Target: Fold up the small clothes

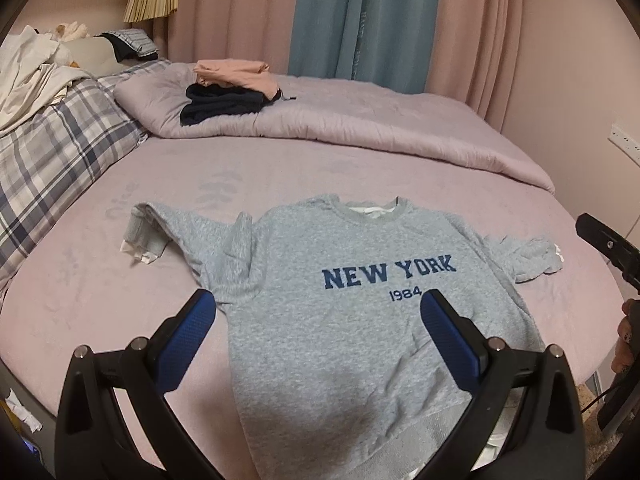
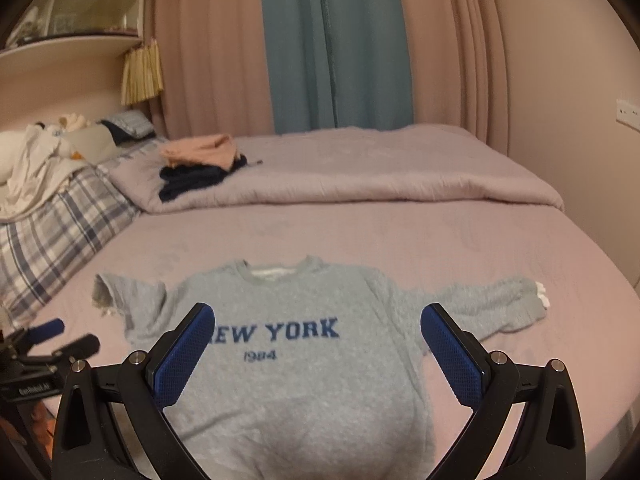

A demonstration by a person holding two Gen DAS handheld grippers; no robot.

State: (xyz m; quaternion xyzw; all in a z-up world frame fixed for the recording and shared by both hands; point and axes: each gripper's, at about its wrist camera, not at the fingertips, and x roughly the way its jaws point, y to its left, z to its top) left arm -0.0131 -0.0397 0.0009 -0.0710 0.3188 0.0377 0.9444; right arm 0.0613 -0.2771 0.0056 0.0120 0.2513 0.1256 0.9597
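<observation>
The grey sweatshirt (image 1: 340, 320) lies spread front-up on the pink bed (image 1: 100, 300), hem nearest the cameras. Only the left wrist view shows "NEW YORK" whole; in the right wrist view a fingertip (image 2: 200, 320) covers its first letter. The left gripper (image 1: 318, 304) and right gripper (image 2: 318, 318) are both spread wide, holding nothing. The hem is cut off.
</observation>
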